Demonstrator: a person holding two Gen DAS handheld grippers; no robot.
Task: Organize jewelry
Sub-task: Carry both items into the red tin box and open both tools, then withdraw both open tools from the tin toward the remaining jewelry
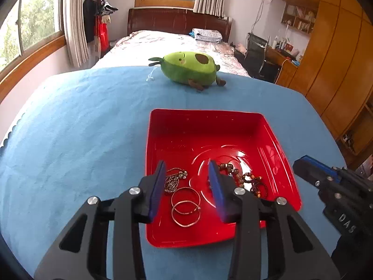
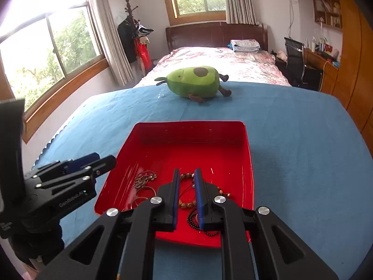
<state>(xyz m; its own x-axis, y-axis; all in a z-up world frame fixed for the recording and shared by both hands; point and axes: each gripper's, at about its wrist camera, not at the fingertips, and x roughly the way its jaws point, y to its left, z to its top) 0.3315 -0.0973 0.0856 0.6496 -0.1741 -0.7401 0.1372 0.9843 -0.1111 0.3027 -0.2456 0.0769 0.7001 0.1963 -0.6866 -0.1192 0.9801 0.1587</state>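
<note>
A red tray (image 1: 205, 126) sits on the blue cloth and holds jewelry. In the left wrist view my left gripper (image 1: 187, 166) is open above two silver bangles (image 1: 185, 206) and a chain necklace (image 1: 173, 180), with a brown bead bracelet (image 1: 243, 177) to the right. In the right wrist view my right gripper (image 2: 187, 175) is open with a narrow gap, empty, over the tray (image 2: 186, 137), above the brown bead bracelet (image 2: 186, 204) and a dark bead string (image 2: 193, 220). The chain (image 2: 144, 177) and bangles (image 2: 144, 192) lie to its left.
A green avocado plush toy (image 1: 190, 68) lies on the blue cloth (image 1: 81, 128) beyond the tray. A bed, windows, a desk with a chair and wooden wardrobes stand behind. Each gripper shows at the edge of the other's view.
</note>
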